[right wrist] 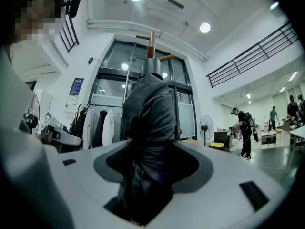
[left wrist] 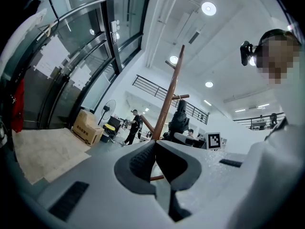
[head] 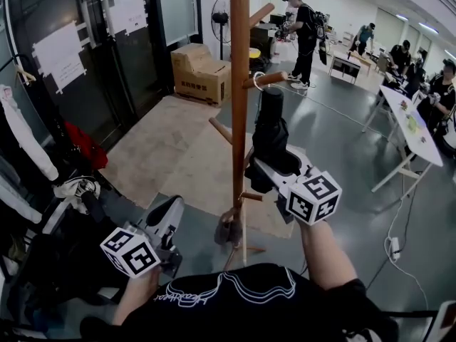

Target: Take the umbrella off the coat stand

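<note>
**Inspector:** Right gripper (right wrist: 150,152), condition?

**Assistant:** Closed on the umbrella (head: 271,130). Black folded fabric fills the gap between both jaws and bunches against the pads. The grip is on the lower part of the bundle.

**Inspector:** Position of the umbrella?

**Assistant:** Upright, just beside the pole of the coat stand (head: 239,98), on its right in the head view. Its top end sits directly under a side peg (head: 269,79), where a thin loop shows. I cannot tell whether the loop is round the peg.

**Inspector:** Left gripper (left wrist: 155,149)?

**Assistant:** Jaw tips together, nothing between them. It is low at the left of the head view, well apart from the stand and pointing toward it.

**Inspector:** Surroundings?

**Assistant:** The stand's feet rest on a grey floor (head: 335,141). A cardboard box (head: 200,74) lies beyond, near the glass wall
</note>
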Demonstrator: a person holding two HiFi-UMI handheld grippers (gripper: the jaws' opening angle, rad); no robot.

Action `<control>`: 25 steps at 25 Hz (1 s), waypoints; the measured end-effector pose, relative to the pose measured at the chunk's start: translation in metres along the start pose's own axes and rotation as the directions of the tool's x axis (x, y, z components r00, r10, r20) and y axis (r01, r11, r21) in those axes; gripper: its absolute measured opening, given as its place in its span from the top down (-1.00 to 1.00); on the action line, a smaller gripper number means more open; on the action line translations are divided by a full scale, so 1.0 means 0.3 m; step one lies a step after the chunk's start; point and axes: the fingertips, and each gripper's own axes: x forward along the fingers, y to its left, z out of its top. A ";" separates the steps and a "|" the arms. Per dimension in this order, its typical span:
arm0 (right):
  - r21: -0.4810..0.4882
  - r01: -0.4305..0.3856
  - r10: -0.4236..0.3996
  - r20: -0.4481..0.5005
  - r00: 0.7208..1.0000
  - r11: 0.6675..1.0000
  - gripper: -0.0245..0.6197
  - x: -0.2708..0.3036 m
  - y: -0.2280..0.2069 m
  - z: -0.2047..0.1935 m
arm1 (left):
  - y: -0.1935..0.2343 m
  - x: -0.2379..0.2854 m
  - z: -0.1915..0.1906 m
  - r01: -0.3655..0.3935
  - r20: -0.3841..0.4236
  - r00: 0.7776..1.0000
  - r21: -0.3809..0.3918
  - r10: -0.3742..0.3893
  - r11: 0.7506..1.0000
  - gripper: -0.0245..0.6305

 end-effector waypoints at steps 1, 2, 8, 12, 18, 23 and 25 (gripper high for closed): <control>0.000 0.003 -0.003 0.008 1.000 1.000 0.16 -0.008 0.001 0.009 | -0.001 -0.002 0.001 0.003 0.001 1.000 0.001 -0.003 1.000 0.91; -0.001 0.006 -0.006 0.018 1.000 1.000 0.16 -0.015 0.002 0.018 | -0.003 -0.004 0.002 0.005 0.001 1.000 0.002 -0.005 1.000 0.91; -0.019 0.025 -0.024 0.060 0.998 1.000 0.16 -0.070 0.004 0.081 | -0.017 -0.010 0.003 0.015 0.011 1.000 -0.002 -0.015 1.000 0.91; -0.020 0.036 -0.034 0.081 0.996 0.999 0.16 -0.107 0.007 0.104 | -0.036 -0.006 -0.001 0.029 0.006 1.000 0.000 -0.029 1.000 0.91; 0.005 0.052 -0.053 0.092 0.994 0.999 0.16 -0.171 0.024 0.109 | -0.059 -0.006 -0.019 0.051 -0.013 0.999 -0.007 -0.051 0.999 0.91; 0.037 0.065 -0.068 0.087 0.994 0.997 0.16 -0.227 0.065 0.071 | -0.065 -0.018 -0.051 0.071 -0.039 0.997 -0.016 -0.071 0.997 0.91; 0.052 0.064 -0.068 0.086 0.994 0.997 0.16 -0.249 0.090 0.045 | -0.064 -0.023 -0.070 0.076 -0.053 0.996 -0.019 -0.077 0.997 0.91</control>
